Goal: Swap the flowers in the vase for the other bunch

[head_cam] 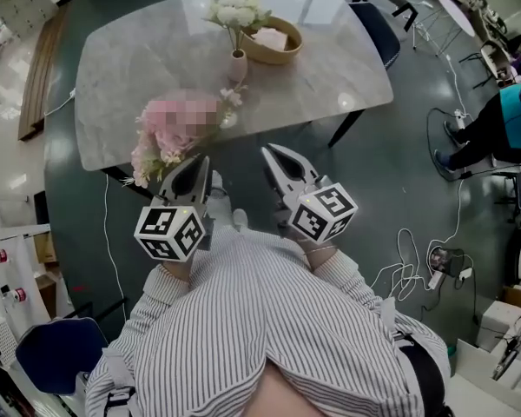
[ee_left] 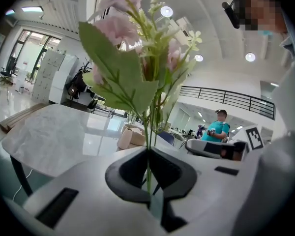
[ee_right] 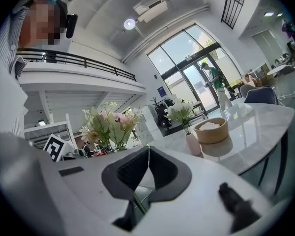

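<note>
**Head view: pink bunch clamped in your left fingers, white flowers in the vase**

Head view puts both grippers in front of your striped shirt, just short of the near edge of the marble tabletop [head_cam: 139, 68].

Your left gripper [head_cam: 194, 165] has its fingers closed on the thin green stems of the pink bunch [head_cam: 156, 150]. The blooms stand up from the fingertips and reach over the near edge of the tabletop, left of its middle. In the left gripper view [ee_left: 148, 151] the stems run straight up out of the seam where the two fingers meet. The leaves and pale pink heads [ee_left: 119, 68] fill the upper middle of that view.

Your right gripper [head_cam: 269, 152] sits just beside the left one, to its right, pointing toward the same edge. The right gripper view [ee_right: 148, 149] shows its fingers pressed together along a fine line, with nothing standing up between them. A green sliver shows low in the gap behind the tips; you cannot tell what it is. The pink bunch [ee_right: 110, 127] appears off to the left there.

The small pale vase [head_cam: 237, 66] stands upright toward the far edge of the tabletop, about midway along it, and holds the white flowers [head_cam: 236, 11]. A wooden bowl [head_cam: 273, 42] sits just beside it, on its right.
</note>
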`<state>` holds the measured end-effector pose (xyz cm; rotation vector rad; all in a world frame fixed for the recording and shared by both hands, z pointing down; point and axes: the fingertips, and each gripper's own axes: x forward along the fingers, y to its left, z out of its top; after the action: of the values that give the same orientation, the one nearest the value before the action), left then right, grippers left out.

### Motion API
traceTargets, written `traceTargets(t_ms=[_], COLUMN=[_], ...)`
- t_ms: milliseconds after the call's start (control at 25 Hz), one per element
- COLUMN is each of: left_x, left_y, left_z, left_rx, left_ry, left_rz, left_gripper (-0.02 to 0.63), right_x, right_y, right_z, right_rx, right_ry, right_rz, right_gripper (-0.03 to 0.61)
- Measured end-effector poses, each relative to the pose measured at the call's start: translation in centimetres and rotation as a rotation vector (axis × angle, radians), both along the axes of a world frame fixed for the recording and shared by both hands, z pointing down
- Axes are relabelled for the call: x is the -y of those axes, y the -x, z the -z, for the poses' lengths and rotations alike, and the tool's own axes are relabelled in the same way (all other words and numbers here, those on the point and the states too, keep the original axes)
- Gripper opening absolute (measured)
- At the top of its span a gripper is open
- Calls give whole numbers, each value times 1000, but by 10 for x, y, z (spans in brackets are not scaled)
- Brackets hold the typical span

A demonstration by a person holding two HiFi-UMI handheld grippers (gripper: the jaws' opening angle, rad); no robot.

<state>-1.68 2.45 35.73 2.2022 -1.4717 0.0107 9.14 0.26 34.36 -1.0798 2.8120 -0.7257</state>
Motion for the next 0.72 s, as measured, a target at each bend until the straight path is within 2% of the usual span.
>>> traceTargets(t_ms=[240,720], left_x=[29,133], left_y=[13,52], left_z=[-2,6], left_rx=[3,-4], left_ry=[5,-12], left_rz=[0,1], left_gripper=[21,21], right_x=[34,132], right_y=[8,36], right_z=[-2,4], right_rx=[-5,-52], right_ry=[4,-24], right_rz=[-22,-58], right_gripper=[17,18])
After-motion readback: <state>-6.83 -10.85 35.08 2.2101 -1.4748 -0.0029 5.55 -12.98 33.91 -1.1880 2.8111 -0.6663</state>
